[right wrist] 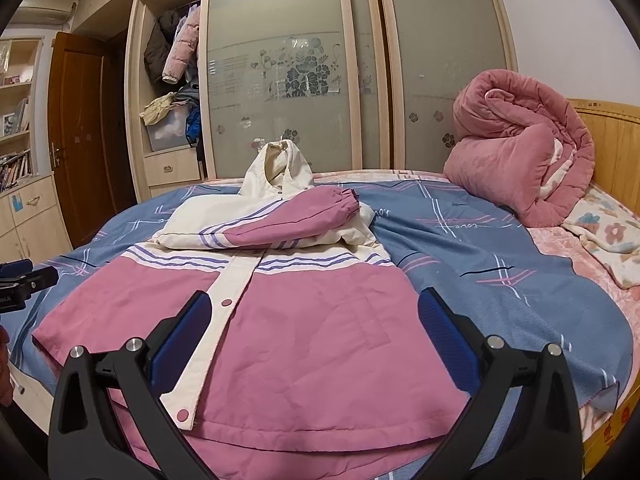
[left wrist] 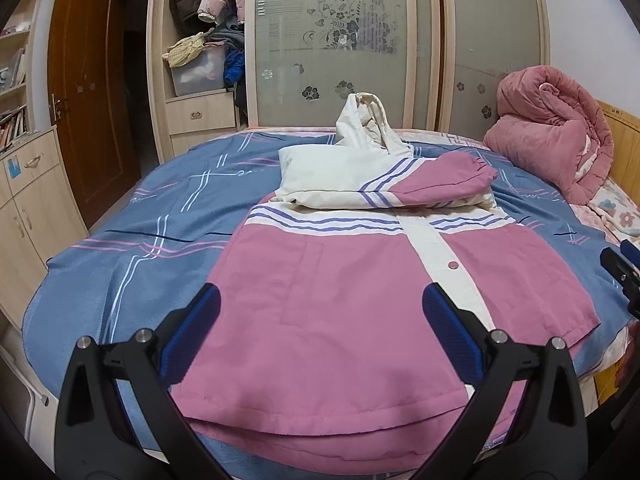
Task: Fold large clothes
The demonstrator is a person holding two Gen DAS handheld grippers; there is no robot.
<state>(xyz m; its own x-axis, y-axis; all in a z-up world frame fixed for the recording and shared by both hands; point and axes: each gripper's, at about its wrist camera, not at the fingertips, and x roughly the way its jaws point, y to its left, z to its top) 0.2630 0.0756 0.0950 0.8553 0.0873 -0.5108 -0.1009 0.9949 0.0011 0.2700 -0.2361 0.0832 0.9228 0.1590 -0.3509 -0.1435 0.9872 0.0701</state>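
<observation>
**Jacket on the bed, both grippers empty**

A pink and cream jacket (left wrist: pixel 344 304) lies flat, front side up, on the blue bed cover (left wrist: pixel 132 248). Its sleeves (right wrist: pixel 296 220) are folded across the chest, and the hood (right wrist: pixel 276 168) stands up at the far end. The left gripper (left wrist: pixel 320 336) and the right gripper (right wrist: pixel 316 340) hover over the hem (the near edge), each with fingers spread wide and holding nothing. A rolled pink quilt (right wrist: pixel 516 148) sits by the headboard.
</observation>
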